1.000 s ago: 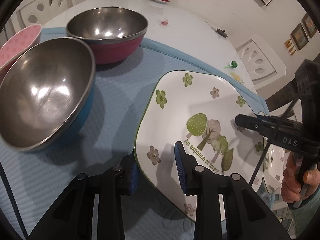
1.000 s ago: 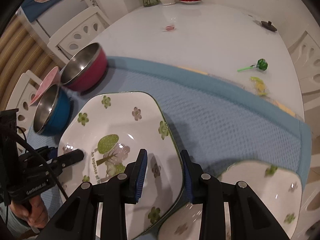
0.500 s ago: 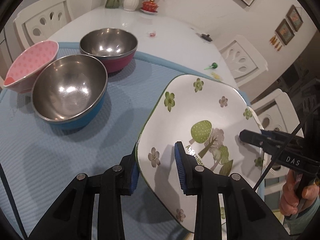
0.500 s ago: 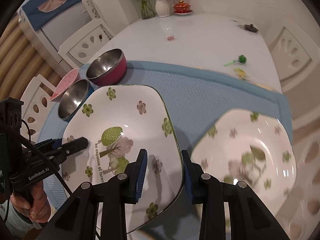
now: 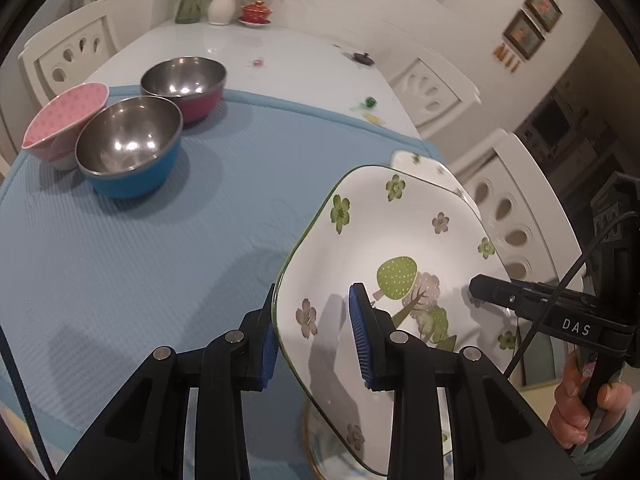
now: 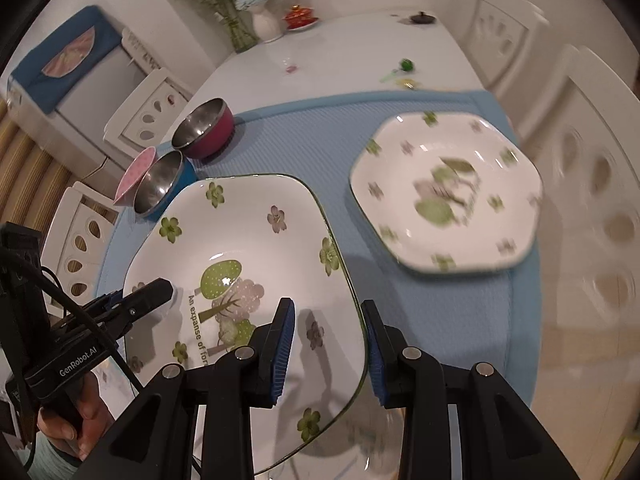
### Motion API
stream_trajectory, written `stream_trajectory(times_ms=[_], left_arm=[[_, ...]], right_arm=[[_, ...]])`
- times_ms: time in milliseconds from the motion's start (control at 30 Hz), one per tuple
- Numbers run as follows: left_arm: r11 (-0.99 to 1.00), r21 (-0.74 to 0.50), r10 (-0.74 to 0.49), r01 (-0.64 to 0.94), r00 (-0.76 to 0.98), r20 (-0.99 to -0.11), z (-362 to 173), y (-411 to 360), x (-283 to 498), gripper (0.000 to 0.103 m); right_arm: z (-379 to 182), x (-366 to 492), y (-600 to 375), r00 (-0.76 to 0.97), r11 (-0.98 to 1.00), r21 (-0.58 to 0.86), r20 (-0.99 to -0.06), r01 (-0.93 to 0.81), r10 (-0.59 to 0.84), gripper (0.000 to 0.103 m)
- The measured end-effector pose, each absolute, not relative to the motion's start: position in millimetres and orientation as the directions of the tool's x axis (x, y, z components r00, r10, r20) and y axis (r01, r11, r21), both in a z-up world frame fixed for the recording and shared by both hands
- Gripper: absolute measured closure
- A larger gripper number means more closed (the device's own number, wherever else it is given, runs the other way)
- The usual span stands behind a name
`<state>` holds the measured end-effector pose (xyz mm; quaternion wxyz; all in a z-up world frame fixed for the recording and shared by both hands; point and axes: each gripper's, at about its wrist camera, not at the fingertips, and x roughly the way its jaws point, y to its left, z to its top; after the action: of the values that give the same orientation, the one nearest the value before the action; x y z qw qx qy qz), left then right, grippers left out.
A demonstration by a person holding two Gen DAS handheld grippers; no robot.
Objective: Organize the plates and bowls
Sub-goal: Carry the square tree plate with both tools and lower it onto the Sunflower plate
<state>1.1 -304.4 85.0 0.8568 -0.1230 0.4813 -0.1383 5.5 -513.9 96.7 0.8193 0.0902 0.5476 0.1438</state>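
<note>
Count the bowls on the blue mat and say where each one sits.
3, clustered at the mat's far left corner: a pink-lined bowl outermost, tilted against the blue steel bowl beside it, and a magenta steel bowl just behind. Nothing seems hidden, though the carried plate blocks some mat.

Two flowered plates (image 6: 248, 240) (image 6: 448, 196) (one blurred), three bowls (image 5: 132, 148) (image 5: 186, 84) (image 5: 64, 120), two grippers (image 5: 316, 336) (image 6: 328, 348)
</note>
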Motion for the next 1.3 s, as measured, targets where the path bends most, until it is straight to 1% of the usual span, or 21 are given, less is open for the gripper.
stream_trajectory(times_ms=[267, 467, 567, 733, 1000, 1300], left_arm=[[0.924, -0.336, -0.383, 0.184, 0.431, -0.817, 73.6, -329.9, -27.9, 0.075], [0.926, -0.308, -0.371, 0.217, 0.383, -0.846, 57.9, -342.6, -40.8, 0.075], [0.930, -0.305, -0.362, 0.206, 0.364, -0.858, 49.1, -342.7, -42.2, 0.074], [0.932, -0.300, -0.353, 0.202, 0.336, -0.873, 38.9, -342.8, -46.6, 0.074], [0.925, -0.308, -0.363, 0.224, 0.278, -0.889, 26.0, -351.1, -57.6, 0.074], [0.922, -0.319, -0.372, 0.222, 0.267, -0.889, 23.0, -347.7, -60.0, 0.074]], right_arm=[[73.7, -45.9, -538.4, 0.306, 0.945, 0.323, -0.897, -0.044, 0.320, 0.070], [46.2, -69.8, -544.6, 0.237, 0.946, 0.325, -0.919, 0.005, 0.315, 0.070], [42.8, -74.1, -547.6, 0.234, 0.937, 0.349, -0.913, 0.021, 0.335, 0.070], [46.1, -74.3, -542.3, 0.237, 0.951, 0.308, -0.925, 0.005, 0.299, 0.070], [51.2, -73.1, -541.9, 0.237, 0.979, 0.205, -0.951, 0.000, 0.199, 0.070], [33.3, -70.9, -545.5, 0.206, 0.977, 0.212, -0.958, 0.040, 0.199, 0.070]])
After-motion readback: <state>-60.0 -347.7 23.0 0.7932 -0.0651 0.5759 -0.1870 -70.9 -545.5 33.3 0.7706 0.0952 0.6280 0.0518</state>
